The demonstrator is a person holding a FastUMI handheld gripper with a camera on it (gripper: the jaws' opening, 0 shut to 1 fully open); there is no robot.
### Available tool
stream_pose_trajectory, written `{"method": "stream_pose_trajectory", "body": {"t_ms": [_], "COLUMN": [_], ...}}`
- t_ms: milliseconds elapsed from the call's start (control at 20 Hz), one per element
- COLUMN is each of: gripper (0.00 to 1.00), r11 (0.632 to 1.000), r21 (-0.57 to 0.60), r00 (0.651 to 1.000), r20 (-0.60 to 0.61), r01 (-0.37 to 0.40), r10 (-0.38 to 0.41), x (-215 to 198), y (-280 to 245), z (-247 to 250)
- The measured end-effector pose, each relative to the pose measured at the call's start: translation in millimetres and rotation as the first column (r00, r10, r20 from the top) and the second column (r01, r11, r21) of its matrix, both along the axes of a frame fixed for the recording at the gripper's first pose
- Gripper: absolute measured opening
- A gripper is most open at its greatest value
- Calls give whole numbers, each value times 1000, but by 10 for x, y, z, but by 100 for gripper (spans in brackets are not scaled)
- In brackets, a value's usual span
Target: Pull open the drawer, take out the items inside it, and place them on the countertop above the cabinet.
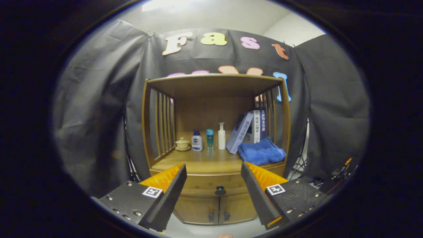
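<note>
One shut drawer (216, 185) runs crosswise, knob (220, 190) facing the wide-spread, empty gripper (214, 177).

The drawer (211, 185) is closed, so whatever lies inside is hidden; both ends of its front sit behind the spread fingers of the gripper (214, 175) — nothing held between them. The books (251, 127) are partly screened by the cabinet's side slats (269, 110), and the towel (261, 152) covers their lower corners. Bottle labels (197, 140) are too small to make out. The cabinet doors (218, 208) — lower edge curving out of sight.
</note>
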State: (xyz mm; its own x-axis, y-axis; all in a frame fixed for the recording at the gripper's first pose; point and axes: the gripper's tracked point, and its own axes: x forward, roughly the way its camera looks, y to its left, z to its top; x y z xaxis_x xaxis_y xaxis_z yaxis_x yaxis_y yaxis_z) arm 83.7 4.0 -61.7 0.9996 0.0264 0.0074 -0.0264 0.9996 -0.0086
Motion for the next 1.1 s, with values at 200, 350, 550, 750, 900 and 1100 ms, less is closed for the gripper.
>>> {"method": "stream_pose_trajectory", "body": {"t_ms": [200,350,550,750,900,1100], "gripper": [99,99,99,99,98,57], "r11": [1000,998,996,987,994,993], "r21": [12,35,57,153,102,92], "r00": [998,992,983,975,972,972], "r20": [-57,-117,-176,-222,-234,-229], "r01": [20,56,68,41,39,68], "r10": [-19,-51,-57,-6,-14,-46], "x": [498,860,1213,1371,1502,1677], "y": [-129,-277,-388,-248,-185,-259], "z": [-506,-941,-1480,-1790,-1985,-1980]}}
